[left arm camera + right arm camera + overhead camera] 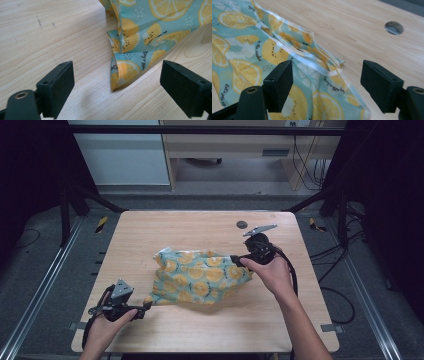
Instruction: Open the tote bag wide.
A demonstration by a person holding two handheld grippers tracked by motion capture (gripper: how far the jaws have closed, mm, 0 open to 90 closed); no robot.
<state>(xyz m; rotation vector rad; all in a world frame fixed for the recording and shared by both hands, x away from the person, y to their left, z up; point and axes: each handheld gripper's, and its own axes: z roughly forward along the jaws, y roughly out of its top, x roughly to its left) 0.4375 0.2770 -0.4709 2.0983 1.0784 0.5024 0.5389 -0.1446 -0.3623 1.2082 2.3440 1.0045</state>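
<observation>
The left gripper point(146, 307) waits with its jaws apart at the near left corner of the lemon-print cloth bag point(200, 276), probably to take that folded corner. The right gripper point(235, 259) stands at the bag's right edge, its jaws also apart, the white handle strap point(294, 56) between them but not pinched. The bag lies crumpled in the middle of the wooden table point(150, 230); it is teal with yellow slices.

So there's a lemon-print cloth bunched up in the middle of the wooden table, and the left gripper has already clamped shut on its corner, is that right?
Not quite. The left gripper is open: the left gripper view shows its jaws standing wide apart, with the corner of the lemon-print cloth lying between them untouched. The cloth is indeed bunched up mid-table.
</observation>
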